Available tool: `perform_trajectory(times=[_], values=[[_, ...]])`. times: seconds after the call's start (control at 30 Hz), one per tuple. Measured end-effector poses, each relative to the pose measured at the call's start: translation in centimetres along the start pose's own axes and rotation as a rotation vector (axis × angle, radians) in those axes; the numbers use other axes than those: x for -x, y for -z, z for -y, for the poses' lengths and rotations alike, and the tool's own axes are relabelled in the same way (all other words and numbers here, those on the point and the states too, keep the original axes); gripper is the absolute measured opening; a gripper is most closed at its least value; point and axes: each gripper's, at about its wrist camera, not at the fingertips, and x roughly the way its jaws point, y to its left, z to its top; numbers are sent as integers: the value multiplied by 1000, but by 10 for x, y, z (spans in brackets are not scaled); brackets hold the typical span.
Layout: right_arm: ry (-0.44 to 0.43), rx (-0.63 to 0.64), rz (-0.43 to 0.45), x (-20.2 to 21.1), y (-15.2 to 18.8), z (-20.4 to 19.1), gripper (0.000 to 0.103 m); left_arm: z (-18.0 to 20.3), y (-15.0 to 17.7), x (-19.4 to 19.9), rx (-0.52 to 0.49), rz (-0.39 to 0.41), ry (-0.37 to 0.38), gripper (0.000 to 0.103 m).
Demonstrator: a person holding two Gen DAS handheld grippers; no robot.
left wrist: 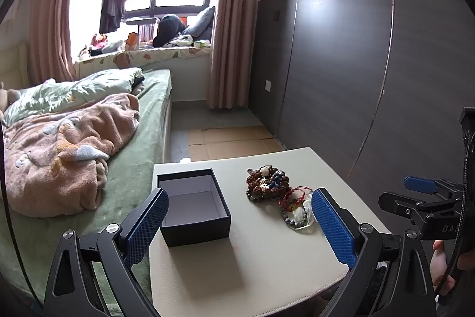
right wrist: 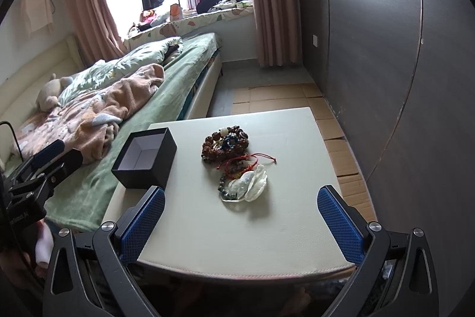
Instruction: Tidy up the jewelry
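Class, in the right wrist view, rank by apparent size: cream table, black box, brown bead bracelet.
1. Cream square table
2. Black open cardboard box, nearer the camera than the bracelet
3. Brown bead bracelet

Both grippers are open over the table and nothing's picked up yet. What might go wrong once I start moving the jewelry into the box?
1. The bracelets lie in one tangled heap, red cords over beads; lifting one will likely drag others along.
2. The black box sits at the table's corner beside the bed; a nudge could push it off.
3. The clear glossy piece may slip between the fingers.
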Motion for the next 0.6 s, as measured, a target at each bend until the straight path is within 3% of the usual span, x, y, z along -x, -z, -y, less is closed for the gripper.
perform_trajectory(times=[0.2,0.4,0.6], values=[[-11,-13,28,-3,3,-1,103,1,3,-6,4,2,5,97],[-9,-20,-1,-14,2,1,103,7,2,-22,-10,-31,11,97],[-19,-167,-48,-28,-4,32,103,17,-1,-48,-15,-81,47,97]])
